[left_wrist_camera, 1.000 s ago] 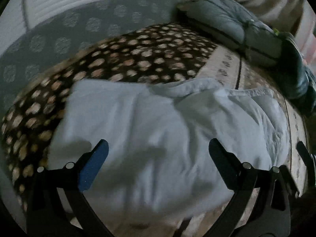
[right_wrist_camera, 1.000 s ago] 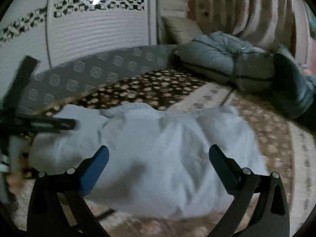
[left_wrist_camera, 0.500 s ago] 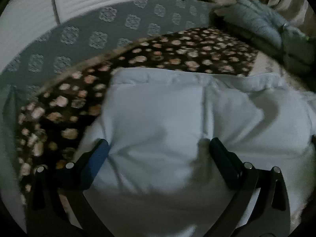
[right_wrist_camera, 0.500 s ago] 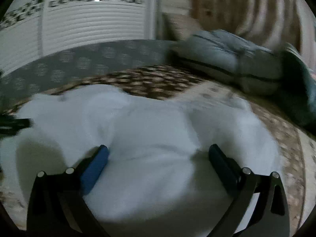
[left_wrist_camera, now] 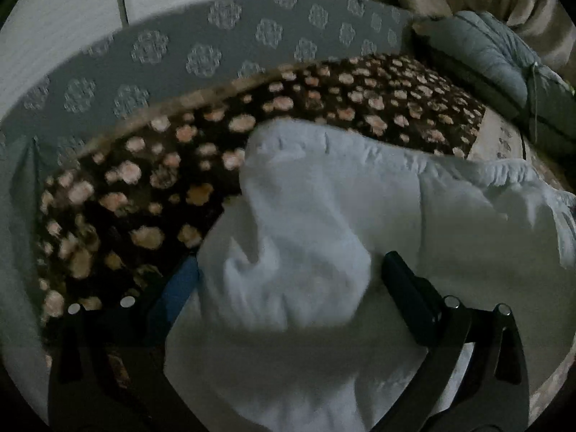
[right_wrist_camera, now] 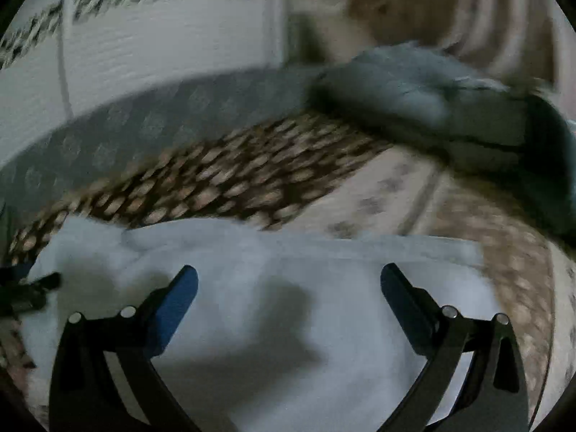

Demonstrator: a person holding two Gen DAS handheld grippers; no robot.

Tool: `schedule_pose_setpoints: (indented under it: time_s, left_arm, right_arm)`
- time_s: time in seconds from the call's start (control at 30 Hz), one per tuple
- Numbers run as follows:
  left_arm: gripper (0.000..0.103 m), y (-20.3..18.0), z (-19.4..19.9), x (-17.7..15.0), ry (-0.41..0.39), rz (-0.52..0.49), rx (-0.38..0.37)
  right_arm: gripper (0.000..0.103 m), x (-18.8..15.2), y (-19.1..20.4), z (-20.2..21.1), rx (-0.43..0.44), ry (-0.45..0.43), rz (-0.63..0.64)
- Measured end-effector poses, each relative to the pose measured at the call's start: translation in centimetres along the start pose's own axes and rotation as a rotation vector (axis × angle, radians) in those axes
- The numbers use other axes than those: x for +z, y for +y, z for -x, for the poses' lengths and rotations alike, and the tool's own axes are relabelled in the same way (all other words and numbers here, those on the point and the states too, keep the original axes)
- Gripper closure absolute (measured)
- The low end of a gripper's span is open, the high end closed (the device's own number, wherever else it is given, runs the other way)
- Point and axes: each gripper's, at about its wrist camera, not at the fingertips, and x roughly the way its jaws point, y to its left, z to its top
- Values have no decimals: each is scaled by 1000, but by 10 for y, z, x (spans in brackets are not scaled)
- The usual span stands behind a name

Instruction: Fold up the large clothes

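The white garment [left_wrist_camera: 324, 216] lies bunched on the spotted blanket [left_wrist_camera: 144, 194], not yet folded flat. Left gripper [left_wrist_camera: 288, 280] jaws wide around a raised fold; right gripper [right_wrist_camera: 288, 288] jaws wide, holding nothing.

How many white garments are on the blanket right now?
1: the white garment lies bunched on the spotted blanket, between the fingers of the left gripper and under the right gripper. More could be hidden beneath it.
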Motion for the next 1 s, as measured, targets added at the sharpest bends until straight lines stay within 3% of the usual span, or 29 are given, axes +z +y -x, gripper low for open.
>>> schedule_pose_setpoints:
  time_s: [0.1,0.2,0.27,0.37,0.47,0.6,0.73,0.9,0.93,1.0]
  left_arm:
    - [3,3,-6,1,12,18,-13]
    - [3,1,-12,1,13,9,0]
    - [3,-1,-14,2,11,-4,14]
    - [3,0,-13,3,21,-1,10]
    - [3,2,-8,3,19,12,-4]
    - [3,-5,8,2,-24,-18,-16]
    - [3,-16,16,-1,-58,-69,-25]
    - [3,-18,9,-2,-44,-84,0]
    - [3,-17,9,-2,-42,-76,-9]
    - [3,-16,8,-1,-39,-68,-20]
  right_arm:
    - [3,16,20,-51,-59,177,35]
    - [3,25,-6,-67,-90,218,-83]
    - [3,22,-33,-55,-145,177,-172]
    - [10,6,-54,-21,-231,70,-130]
    - [8,-21,-69,31,-77,-101,-110]
    - [2,-76,-57,70,-36,-248,-8]
    - [2,-111,-56,61,-92,-229,65]
    - [2,-132,-129,62,-213,-211,-131]
    - [2,-137,-153,61,-164,-185,-186]
    - [2,-141,-170,62,-186,-148,-213]
